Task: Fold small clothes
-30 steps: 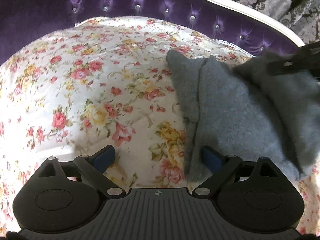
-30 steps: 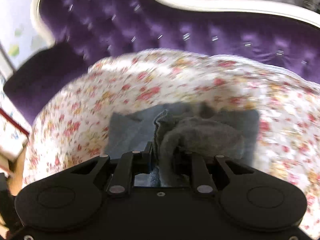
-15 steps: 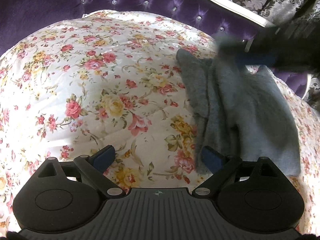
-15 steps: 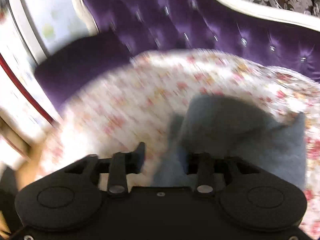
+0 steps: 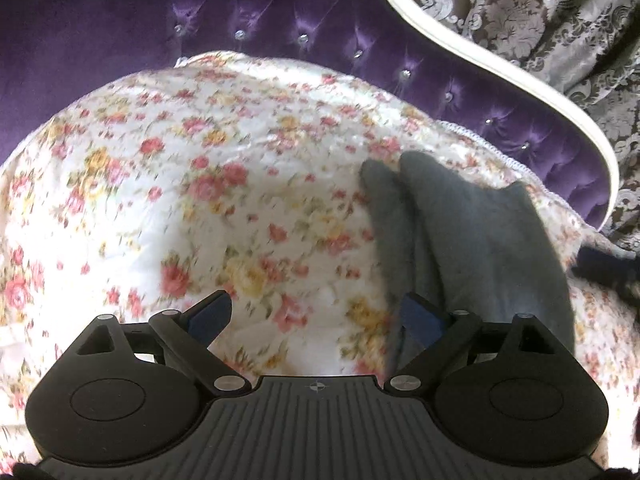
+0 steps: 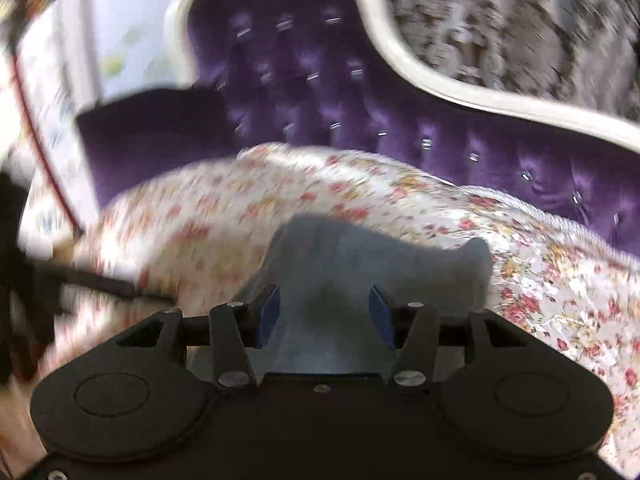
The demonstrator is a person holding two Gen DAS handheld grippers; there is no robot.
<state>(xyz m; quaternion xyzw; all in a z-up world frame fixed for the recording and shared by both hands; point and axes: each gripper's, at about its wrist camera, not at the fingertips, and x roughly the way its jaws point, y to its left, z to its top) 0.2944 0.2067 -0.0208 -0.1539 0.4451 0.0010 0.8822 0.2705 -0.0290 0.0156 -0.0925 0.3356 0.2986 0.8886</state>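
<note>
A small grey fleece garment point(image 5: 480, 240) lies folded on the floral quilt point(image 5: 200, 180), right of centre in the left wrist view. My left gripper point(image 5: 316, 308) hovers wide open over the quilt, its jaws starting to close on nothing. Its right fingertip point(image 5: 416, 312) is above the garment's left edge. In the right wrist view the garment point(image 6: 360, 256) lies below and ahead of my right gripper point(image 6: 323, 300). That gripper's jaws are opening, and its blue pads stand apart from the cloth. A dark blurred part of the right gripper point(image 5: 604, 268) shows at the garment's right.
The quilt covers the seat of a purple tufted sofa point(image 5: 280, 20) with a cream curved frame point(image 5: 500, 68). A patterned grey curtain point(image 5: 520, 20) hangs behind. A purple armrest point(image 6: 152, 136) rises at the left, and the seat edge drops off there.
My right gripper let go of the bunched grey cloth, opened and drew back to the right. The garment now lies flat and folded. My left gripper lifted a little.
</note>
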